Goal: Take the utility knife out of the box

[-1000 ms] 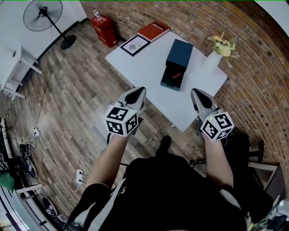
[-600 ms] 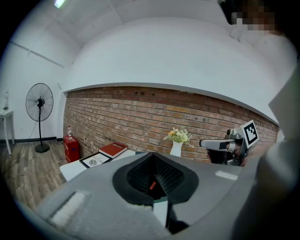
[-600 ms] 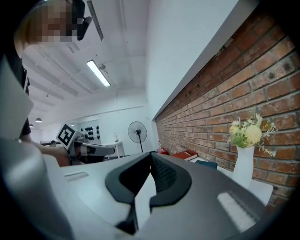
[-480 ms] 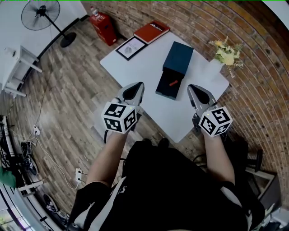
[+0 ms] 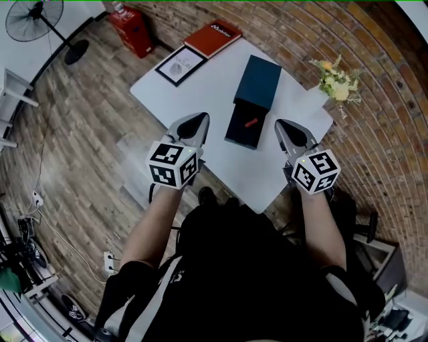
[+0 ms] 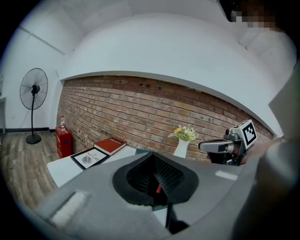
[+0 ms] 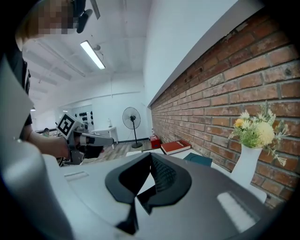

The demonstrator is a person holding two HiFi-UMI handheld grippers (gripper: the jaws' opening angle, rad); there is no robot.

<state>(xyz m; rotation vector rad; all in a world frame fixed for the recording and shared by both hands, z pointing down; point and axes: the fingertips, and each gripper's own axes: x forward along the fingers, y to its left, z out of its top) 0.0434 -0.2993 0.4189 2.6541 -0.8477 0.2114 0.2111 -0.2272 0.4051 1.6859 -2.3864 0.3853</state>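
Note:
A dark teal box (image 5: 253,93) lies on the white table (image 5: 200,93), its drawer (image 5: 242,128) pulled out toward me. Inside the drawer rests a small red utility knife (image 5: 251,122); a sliver of it shows past the jaws in the left gripper view (image 6: 159,189). My left gripper (image 5: 198,120) hovers over the table's near edge, left of the drawer, shut and holding nothing. The right gripper (image 5: 284,127) hangs to the drawer's right, also shut and empty. Each gripper appears in the other's view: the right gripper (image 6: 220,146) and the left gripper (image 7: 96,138).
A white vase of flowers (image 5: 321,87) stands at the table's right corner by the brick wall. A red book (image 5: 212,38) and a framed picture (image 5: 180,65) lie at the far end. A red canister (image 5: 131,28) and a fan (image 5: 33,17) stand on the wooden floor.
Both grippers have advanced toward the table and now flank the open drawer. The person has stepped closer, so the table sits nearer in the head view. The jaws stayed shut.

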